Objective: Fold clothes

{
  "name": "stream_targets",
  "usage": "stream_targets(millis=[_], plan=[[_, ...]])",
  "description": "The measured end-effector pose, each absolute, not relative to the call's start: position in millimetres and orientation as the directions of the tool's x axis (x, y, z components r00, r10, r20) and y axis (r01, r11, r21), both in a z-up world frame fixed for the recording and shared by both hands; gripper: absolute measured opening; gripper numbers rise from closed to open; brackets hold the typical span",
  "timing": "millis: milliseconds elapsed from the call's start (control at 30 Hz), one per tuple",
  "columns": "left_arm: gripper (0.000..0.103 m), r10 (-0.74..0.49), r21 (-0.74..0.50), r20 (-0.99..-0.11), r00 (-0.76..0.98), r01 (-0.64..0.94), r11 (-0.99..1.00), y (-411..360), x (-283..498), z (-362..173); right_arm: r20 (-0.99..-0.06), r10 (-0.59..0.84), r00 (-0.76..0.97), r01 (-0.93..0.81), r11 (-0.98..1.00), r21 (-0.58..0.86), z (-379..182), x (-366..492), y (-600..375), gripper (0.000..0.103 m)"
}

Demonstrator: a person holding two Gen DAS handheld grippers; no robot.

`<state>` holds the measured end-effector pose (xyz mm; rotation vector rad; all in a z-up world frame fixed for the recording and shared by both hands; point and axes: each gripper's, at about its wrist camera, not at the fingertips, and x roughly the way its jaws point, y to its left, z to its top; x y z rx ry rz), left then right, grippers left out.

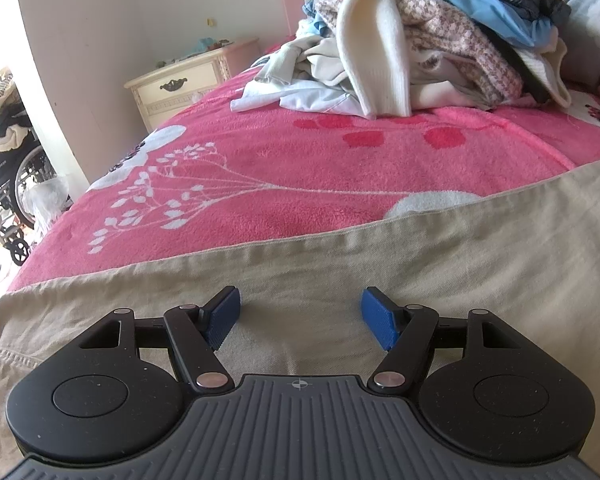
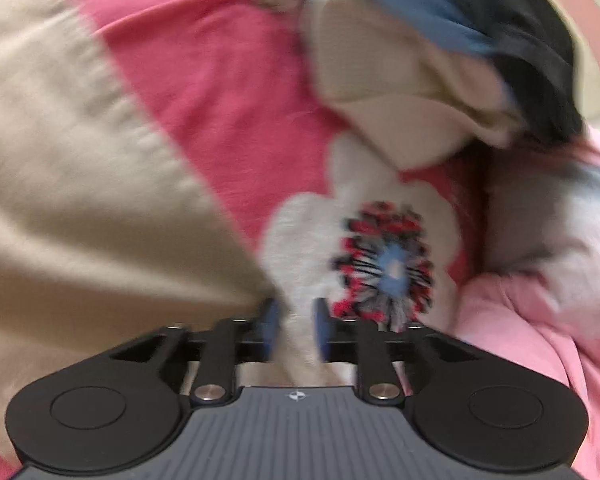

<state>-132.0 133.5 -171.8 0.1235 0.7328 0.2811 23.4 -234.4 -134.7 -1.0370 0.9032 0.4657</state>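
Note:
A beige garment (image 1: 420, 264) lies spread flat over the near part of a pink flowered blanket (image 1: 280, 160). My left gripper (image 1: 300, 316) hovers low over it, its blue pads wide apart and holding nothing. In the blurred right wrist view, the same beige garment (image 2: 80, 180) fills the left side. My right gripper (image 2: 295, 326) sits just off its right edge, over a white flower on the blanket (image 2: 220, 80). Its fingers stand a narrow gap apart with only blanket showing between them. A pile of unfolded clothes (image 1: 420, 40) rests at the far end of the bed, also seen as a heap (image 2: 420, 80).
A cream nightstand (image 1: 180, 84) stands against the wall at the bed's far left. A wheelchair (image 1: 8, 168) loaded with clothes sits by the doorway at left. Light pink fabric (image 2: 540, 340) bunches at the right of the bed.

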Motion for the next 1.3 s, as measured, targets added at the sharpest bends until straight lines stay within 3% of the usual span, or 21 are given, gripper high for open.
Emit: stream_targets(millis=[100,167,200,333,500,767,1033,1167,1200,1267,1300], plan=[[0.069,0.295,0.208,-0.642,0.708,-0.209,0.956,134.1,-131.8,-171.7,-0.779,-0.103,0.618,-0.564,0.633,-0.530,-103.4,34.5,-249.5,0.033],[0.069,0.296,0.209,-0.641,0.708,-0.210,0.955,134.1,-131.6,-171.7,-0.767,-0.074,0.637,-0.457,0.766,-0.453,-70.2,33.1,-262.3,0.033],[0.069,0.297,0.210,-0.641,0.708,-0.210,0.955,134.1,-131.4,-171.5,-0.771,-0.033,0.636,-0.424,0.820,-0.385,-53.9,27.7,-267.9,0.034],[0.070,0.311,0.232,-0.632,0.710,-0.209,0.950,131.7,-130.4,-166.9,-0.790,0.173,0.589,-0.310,0.950,-0.024,-5.5,-15.8,-286.0,0.053],[0.070,0.313,0.245,-0.601,0.736,-0.203,0.948,124.0,-133.3,-151.1,-0.837,0.338,0.431,-0.108,0.940,0.324,-33.8,-83.7,-299.3,0.055],[0.070,0.232,0.218,-0.591,0.773,-0.125,0.968,99.4,-145.6,-130.5,-0.868,0.268,0.419,0.198,0.906,0.375,-114.3,-132.3,-321.9,0.055],[0.069,0.210,0.183,-0.660,0.721,-0.116,0.976,88.1,-145.6,-147.3,-0.717,0.173,0.675,0.285,0.836,0.470,-142.3,-135.5,-335.7,0.056],[0.069,0.205,0.157,-0.688,0.696,-0.132,0.979,92.7,-146.7,-154.5,-0.659,0.138,0.739,0.293,0.816,0.499,-149.4,-124.4,-346.0,0.053],[0.069,0.204,0.154,-0.691,0.694,-0.135,0.979,93.6,-147.0,-155.4,-0.652,0.132,0.747,0.293,0.815,0.500,-149.7,-121.1,-347.4,0.047],[0.069,0.204,0.149,-0.696,0.689,-0.139,0.979,95.2,-148.0,-156.7,-0.649,0.120,0.751,0.284,0.828,0.482,-145.8,-115.4,-346.8,0.016],[0.069,0.206,0.150,-0.697,0.687,-0.142,0.978,95.6,-148.8,-156.9,-0.644,0.120,0.755,0.251,0.855,0.454,-140.0,-114.8,-343.7,0.010]])
